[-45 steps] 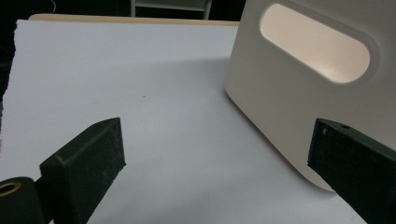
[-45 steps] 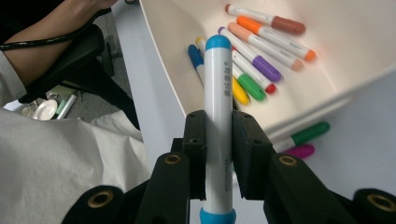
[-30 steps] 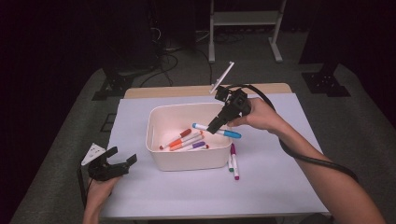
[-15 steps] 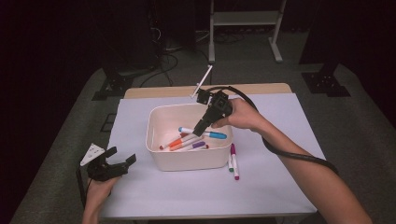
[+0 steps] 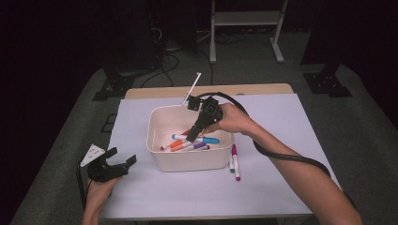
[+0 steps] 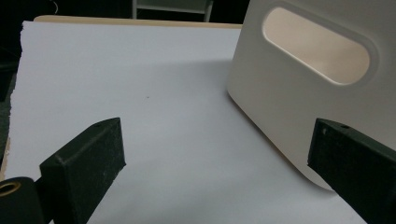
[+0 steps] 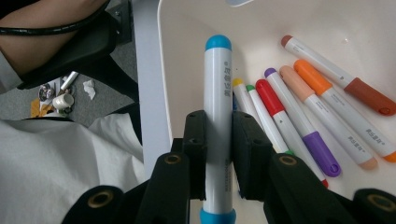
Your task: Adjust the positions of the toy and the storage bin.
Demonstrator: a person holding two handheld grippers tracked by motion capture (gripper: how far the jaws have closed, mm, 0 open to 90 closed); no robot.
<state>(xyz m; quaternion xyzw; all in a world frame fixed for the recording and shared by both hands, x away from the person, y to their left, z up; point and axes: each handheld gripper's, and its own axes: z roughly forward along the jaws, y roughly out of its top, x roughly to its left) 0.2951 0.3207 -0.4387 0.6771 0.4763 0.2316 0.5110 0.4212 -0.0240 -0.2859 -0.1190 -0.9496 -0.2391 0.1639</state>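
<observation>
Right hand-held gripper [image 5: 193,137] hangs over the white bin [image 5: 157,140] on the desk [image 5: 281,187] in the high view, clenched on a blue-capped marker [image 5: 206,139]; whether the marker touches the bin floor is hard to tell. Left hand-held gripper [image 6: 215,172], in its own view, stands released, jaws wide, just beside the bin's wall. Right gripper view: the pads [image 7: 195,140] clamp the marker's barrel above the other markers [image 7: 322,112] lying in the bin.

I work at a wooden table [image 5: 206,90] covered with a pale lavender sheet [image 5: 300,140], which fills the middle of the high view under bright overhead light. Grey carpeted floor [image 5: 356,122] surrounds it, fading into a dark room along the upper edge of the frame. At upper centre stands a white metal frame stand [image 5: 246,26], with black cables [image 5: 171,58] and black stand feet [image 5: 328,82] on the floor at upper left and right.
</observation>
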